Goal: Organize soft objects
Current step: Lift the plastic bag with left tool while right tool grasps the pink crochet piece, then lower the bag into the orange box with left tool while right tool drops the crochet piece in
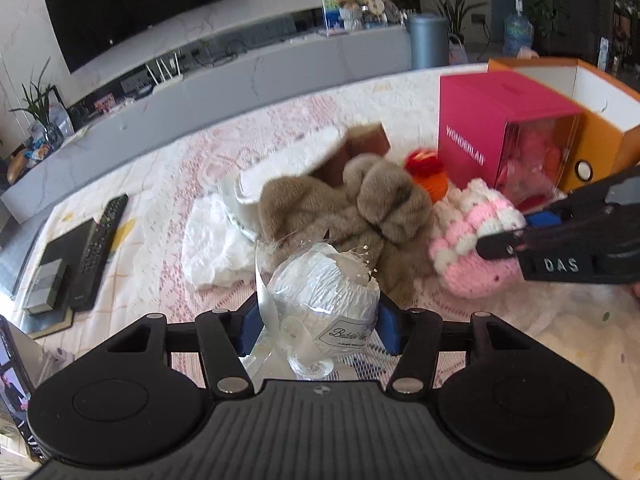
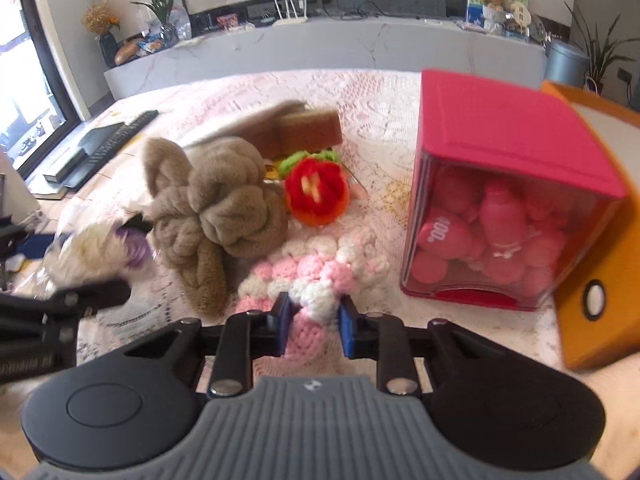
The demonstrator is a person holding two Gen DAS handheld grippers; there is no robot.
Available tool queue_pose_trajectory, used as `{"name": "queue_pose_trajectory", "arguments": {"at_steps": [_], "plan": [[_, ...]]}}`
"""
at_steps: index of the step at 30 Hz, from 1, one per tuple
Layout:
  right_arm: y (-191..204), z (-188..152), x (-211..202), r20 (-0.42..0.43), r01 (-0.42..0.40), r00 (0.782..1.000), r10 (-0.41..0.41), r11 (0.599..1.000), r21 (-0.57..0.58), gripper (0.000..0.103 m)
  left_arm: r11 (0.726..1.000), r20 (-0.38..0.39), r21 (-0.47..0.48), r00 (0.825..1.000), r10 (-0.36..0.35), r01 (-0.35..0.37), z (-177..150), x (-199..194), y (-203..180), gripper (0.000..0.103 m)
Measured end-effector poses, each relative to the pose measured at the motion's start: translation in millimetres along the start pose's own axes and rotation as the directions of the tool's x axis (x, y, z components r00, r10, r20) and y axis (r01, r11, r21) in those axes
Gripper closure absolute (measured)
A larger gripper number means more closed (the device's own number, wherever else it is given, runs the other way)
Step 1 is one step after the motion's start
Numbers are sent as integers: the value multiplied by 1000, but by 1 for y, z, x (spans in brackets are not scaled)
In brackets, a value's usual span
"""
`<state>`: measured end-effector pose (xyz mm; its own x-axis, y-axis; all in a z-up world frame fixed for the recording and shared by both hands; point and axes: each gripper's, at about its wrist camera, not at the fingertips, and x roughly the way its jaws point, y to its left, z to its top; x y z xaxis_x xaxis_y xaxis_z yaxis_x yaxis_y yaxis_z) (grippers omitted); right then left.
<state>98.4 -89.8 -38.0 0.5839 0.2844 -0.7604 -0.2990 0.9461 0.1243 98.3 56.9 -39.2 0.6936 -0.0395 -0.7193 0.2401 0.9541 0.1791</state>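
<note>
My left gripper [image 1: 318, 320] is shut on a white ball wrapped in clear plastic [image 1: 324, 296], held in front of a brown fuzzy knotted cloth [image 1: 352, 212]. My right gripper [image 2: 314, 322] is shut on a pink and white knitted piece [image 2: 316, 276] lying on the lace-covered table; it shows from the side in the left wrist view [image 1: 504, 236]. A red and orange knitted flower [image 2: 318, 192] lies behind the knitted piece. A brown sponge block [image 2: 308, 128] lies further back.
A pink box [image 2: 504, 132] with a clear front holding pink soft shapes stands at the right, with an open orange box [image 1: 600, 120] behind it. White crumpled wrapping [image 1: 216, 240] lies left of the cloth. A remote [image 1: 100, 240] and dark books lie far left.
</note>
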Motion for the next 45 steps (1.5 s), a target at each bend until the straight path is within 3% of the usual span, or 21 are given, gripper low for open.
{"name": "queue_pose_trajectory", "arguments": {"at_steps": [7, 15, 23, 25, 28, 32, 36, 40, 43, 45], "plan": [[-4, -5, -38, 41, -2, 999, 2, 1000, -3, 79, 997, 116, -82, 993, 10, 0, 10, -31, 2, 39], [-11, -10, -85, 152, -36, 988, 36, 999, 0, 79, 986, 208, -153, 977, -35, 68, 24, -62, -8, 39], [-54, 8, -142, 250, -19, 968, 18, 1000, -2, 79, 939, 227, -230, 953, -202, 254, 67, -70, -25, 39], [-72, 16, -153, 254, 7, 967, -8, 1000, 2, 79, 917, 231, -237, 935, -269, 322, 86, -67, -34, 39], [-105, 30, -170, 247, 41, 968, -47, 999, 29, 79, 857, 214, -267, 895, -392, 440, 118, -54, -50, 39], [-146, 47, -184, 232, 131, 963, -137, 991, 41, 79, 849, 163, -252, 885, -435, 464, 163, -29, -77, 39], [-184, 60, -186, 195, 177, 963, -185, 983, 56, 79, 767, 145, -311, 826, -545, 561, 192, -4, -94, 39], [-210, 67, -173, 145, 221, 964, -224, 975, 35, 79, 746, 103, -377, 826, -554, 548, 207, 25, -112, 39], [-225, 71, -158, 101, 227, 969, -226, 974, 3, 78, 700, 76, -447, 804, -590, 557, 211, 51, -124, 39], [-232, 71, -145, 67, 224, 973, -223, 975, -13, 78, 702, 42, -468, 807, -590, 537, 212, 67, -135, 39]]}}
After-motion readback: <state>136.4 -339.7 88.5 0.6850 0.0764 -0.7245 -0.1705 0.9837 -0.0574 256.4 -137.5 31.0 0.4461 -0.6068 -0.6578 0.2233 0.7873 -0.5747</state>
